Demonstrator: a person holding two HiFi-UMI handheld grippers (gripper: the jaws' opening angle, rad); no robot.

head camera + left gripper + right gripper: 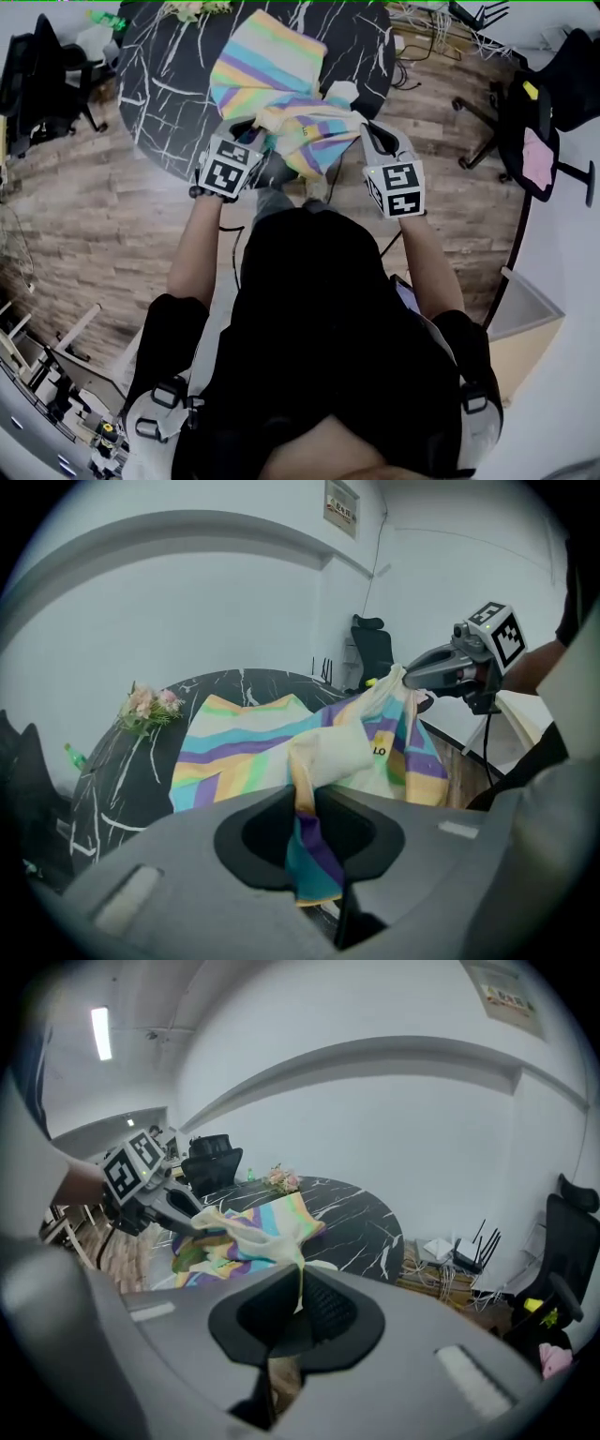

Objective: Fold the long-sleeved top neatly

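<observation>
Far left in the head view: a dark office chair (42, 75) on the wood floor (84, 216). Next to it is the round black marbled surface (169, 75), with a small bunch of flowers (192, 9) at its far edge.

Left tongs (258, 139) sit at the near rim of the surface, angled down. In the left gripper view I see them clamped on a bunched fold of the long-sleeved top (272, 66). Purple and teal stripes run down through the gap, and cream fabric bulges just above it.

The top is pastel-striped with cream trim. Its far part lies spread flat on the surface. Its near part is gathered and lifted off the surface, hanging between the two pairs of tongs.

Right tongs (364, 129) are level with the left pair, across the lifted cloth. The right gripper view shows them closed on a thin cream edge of the top. The fabric rises from the pinch and stretches away toward the left tongs. I cannot tell whether that edge is a hem or a cuff.

Far right: a second black chair (553, 103) with something pink on it.
</observation>
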